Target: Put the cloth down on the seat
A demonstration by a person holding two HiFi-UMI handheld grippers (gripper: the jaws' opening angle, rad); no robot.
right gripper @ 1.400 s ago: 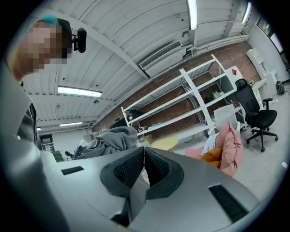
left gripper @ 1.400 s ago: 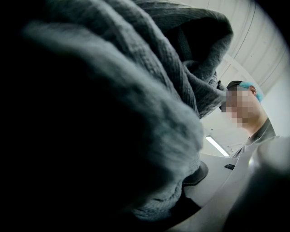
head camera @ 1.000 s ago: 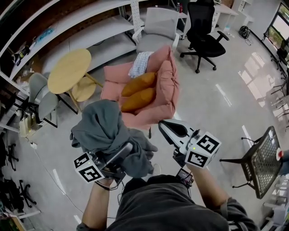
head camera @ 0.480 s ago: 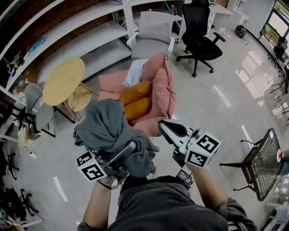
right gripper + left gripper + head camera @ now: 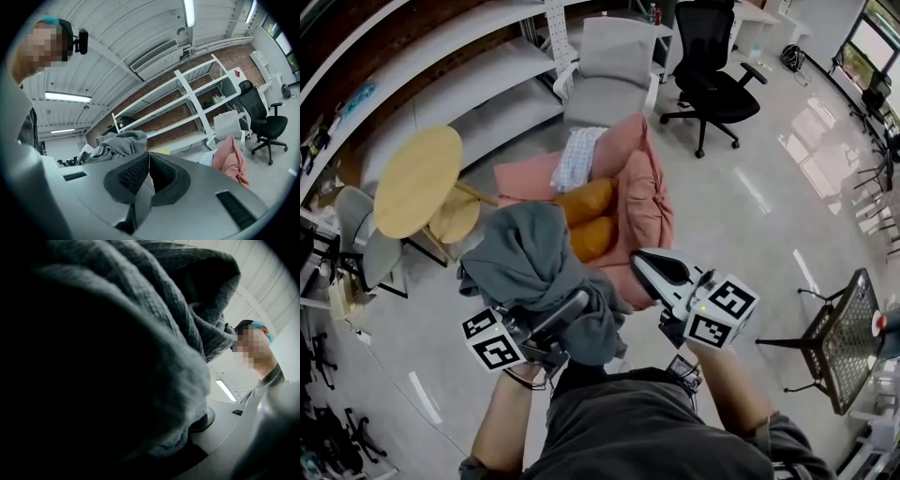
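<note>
From the head view, your left hand-held gripper (image 5: 574, 307) is buried in the grey cloth (image 5: 530, 267), which is a crumpled heap held up off the floor. It is not on the pink seat (image 5: 649, 192); it only overlaps the seat's near edge in this view. The heap's longer run slants from beside your body up and left toward the seat, where two orange cushions (image 5: 587, 201) lie. Your right hand-held gripper (image 5: 643, 262) hovers just beside the cloth, its tip aimed at the seat. In the left gripper view the cloth (image 5: 183, 315) fills nearly everything (folds bulge over the one jaw that shows), so that gripper is grasping the cloth. In the right gripper view your right hand-held gripper (image 5: 149, 172) is clenched on nothing, with the cloth (image 5: 119, 142) beyond it to the left and the seat (image 5: 230, 160) to the right.
</note>
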